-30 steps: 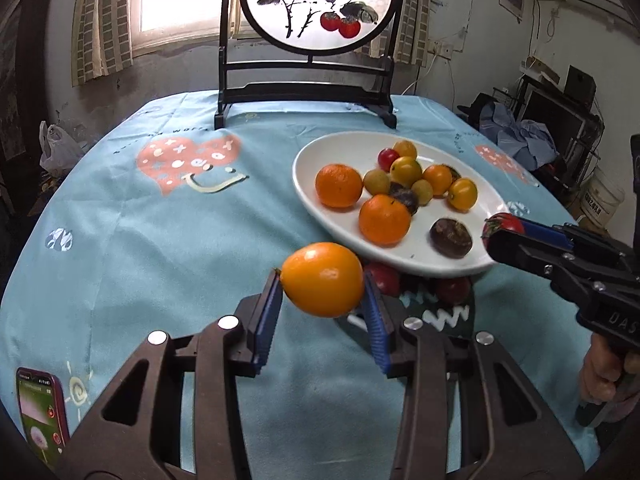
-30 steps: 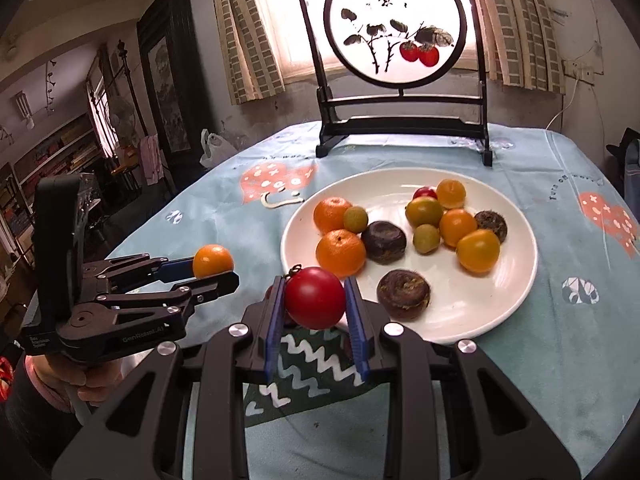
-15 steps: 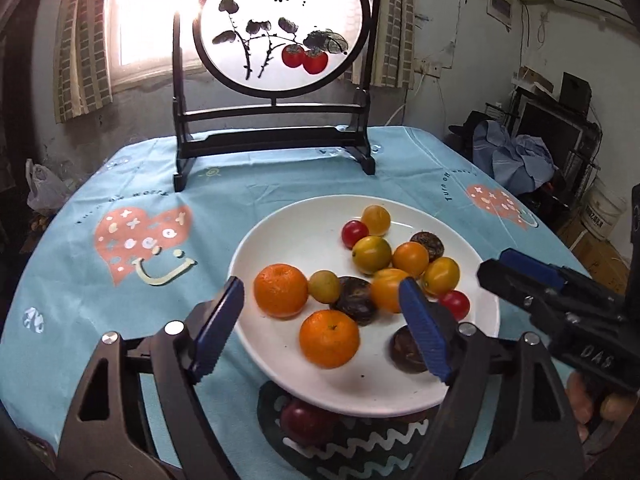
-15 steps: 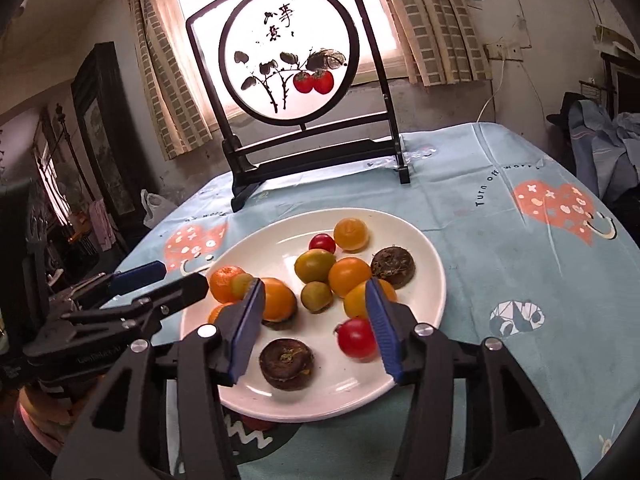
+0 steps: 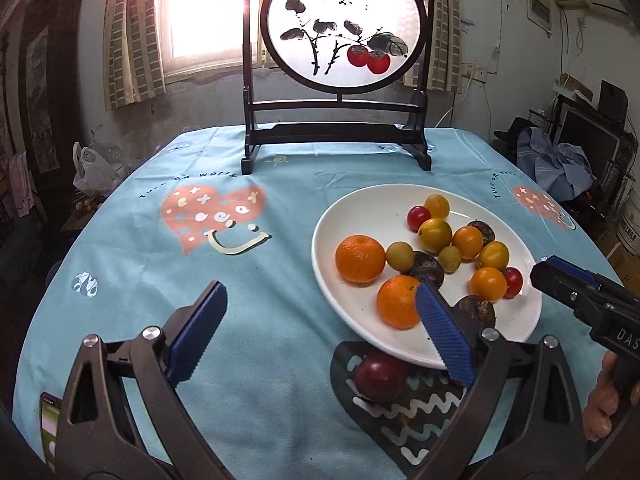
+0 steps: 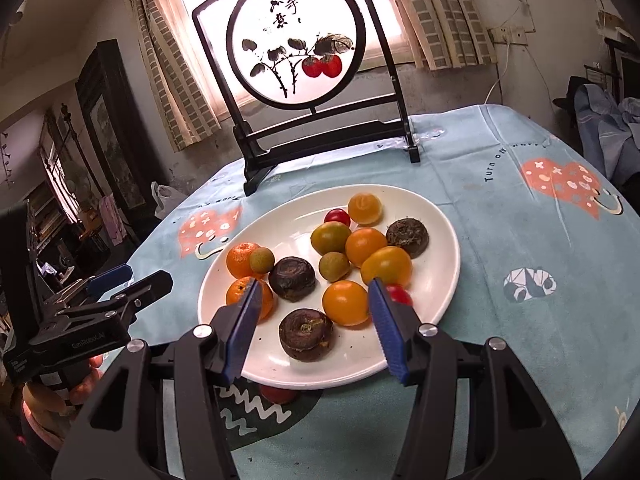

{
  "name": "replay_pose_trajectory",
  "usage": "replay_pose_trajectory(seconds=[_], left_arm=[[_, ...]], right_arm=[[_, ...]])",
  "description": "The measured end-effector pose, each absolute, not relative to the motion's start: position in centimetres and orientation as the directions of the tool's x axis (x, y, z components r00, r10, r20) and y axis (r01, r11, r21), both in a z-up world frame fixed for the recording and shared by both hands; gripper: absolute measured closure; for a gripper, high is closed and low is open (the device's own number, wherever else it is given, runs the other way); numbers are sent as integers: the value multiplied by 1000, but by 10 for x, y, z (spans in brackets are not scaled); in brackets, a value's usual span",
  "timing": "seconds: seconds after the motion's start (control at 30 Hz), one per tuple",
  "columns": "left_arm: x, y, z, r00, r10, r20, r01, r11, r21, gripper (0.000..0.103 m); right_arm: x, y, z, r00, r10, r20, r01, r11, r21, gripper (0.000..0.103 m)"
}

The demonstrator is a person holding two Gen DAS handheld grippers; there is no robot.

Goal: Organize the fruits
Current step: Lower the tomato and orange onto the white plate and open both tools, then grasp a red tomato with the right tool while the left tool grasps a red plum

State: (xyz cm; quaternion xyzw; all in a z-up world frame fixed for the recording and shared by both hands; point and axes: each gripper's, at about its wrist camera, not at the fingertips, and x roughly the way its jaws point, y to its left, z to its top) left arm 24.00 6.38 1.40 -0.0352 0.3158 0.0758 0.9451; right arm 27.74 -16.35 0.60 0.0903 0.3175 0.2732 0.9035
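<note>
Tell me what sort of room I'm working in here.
Probably a lived-in home, a dining or sitting room: a table under a printed blue tablecloth, a decorative painted screen before a curtained window, and clothes piled by a monitor.

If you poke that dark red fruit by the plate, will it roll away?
Probably. The red fruit looks round and smooth, so it should roll easily on the flat cloth. The plate rim beside it might stop it that way. Its shiny skin may be slippery.

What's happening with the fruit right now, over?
Left gripper opening, empty. Right gripper open, empty. Plate loaded; one dark red fruit on cloth by its near rim.
</note>
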Motion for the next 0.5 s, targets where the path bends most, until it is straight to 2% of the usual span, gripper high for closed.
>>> replay_pose_trajectory(seconds=[0.17, 0.37, 0.5], left_arm=[[238, 75, 12, 769, 121, -628, -194, 980, -48, 5], [233, 87, 11, 750, 181, -637, -256, 966, -27, 4], [231, 98, 10, 735, 177, -655, -280, 959, -54, 4]], right_arm=[[262, -159, 6, 654, 555, -514, -445, 831, 333, 47], [249, -151, 0, 645, 525, -555, -421, 850, 315, 47], [245, -152, -3, 598, 563, -570, -430, 826, 365, 47]])
